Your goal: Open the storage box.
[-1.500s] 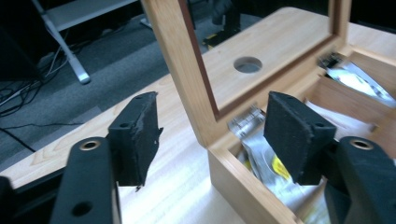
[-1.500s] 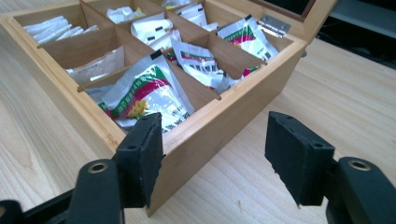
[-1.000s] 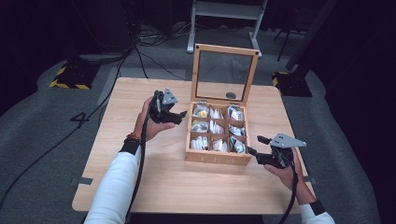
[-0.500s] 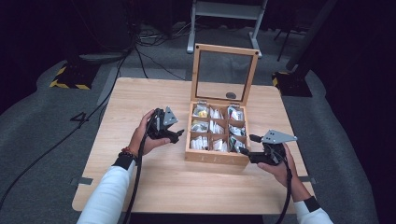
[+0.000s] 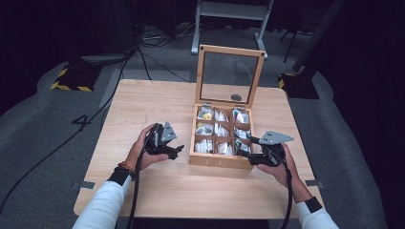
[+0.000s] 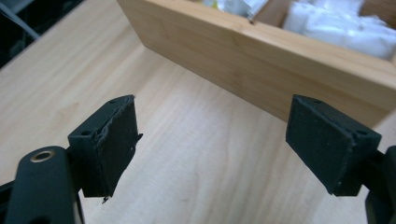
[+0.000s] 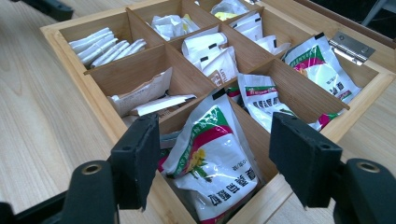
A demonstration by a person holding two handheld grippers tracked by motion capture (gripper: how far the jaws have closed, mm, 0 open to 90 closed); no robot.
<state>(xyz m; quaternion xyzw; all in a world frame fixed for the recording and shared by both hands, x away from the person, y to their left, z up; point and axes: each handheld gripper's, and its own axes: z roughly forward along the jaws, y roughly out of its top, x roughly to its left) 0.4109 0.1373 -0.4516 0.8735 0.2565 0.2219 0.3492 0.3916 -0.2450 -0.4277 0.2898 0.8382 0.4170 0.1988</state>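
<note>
The box sits on the counter, right of centre, lid standing upright behind it, nine compartments on show. In the right gripper view a green-and-white packet leans in the nearest corner compartment, with more like it in the next two compartments along that side, white sachets at the far corner, paper packets in between.

The right hand-held gripper is at the box's near right corner, jaws wide apart; that green packet shows in the gap between them, but the pads are not on it.

Over on the other side, the left hand-held gripper is low over the counter just beside the box's left wall. Its jaws have just been opening and now stand wide, nothing between them but bare wood, the box wall just beyond the pads.
</note>
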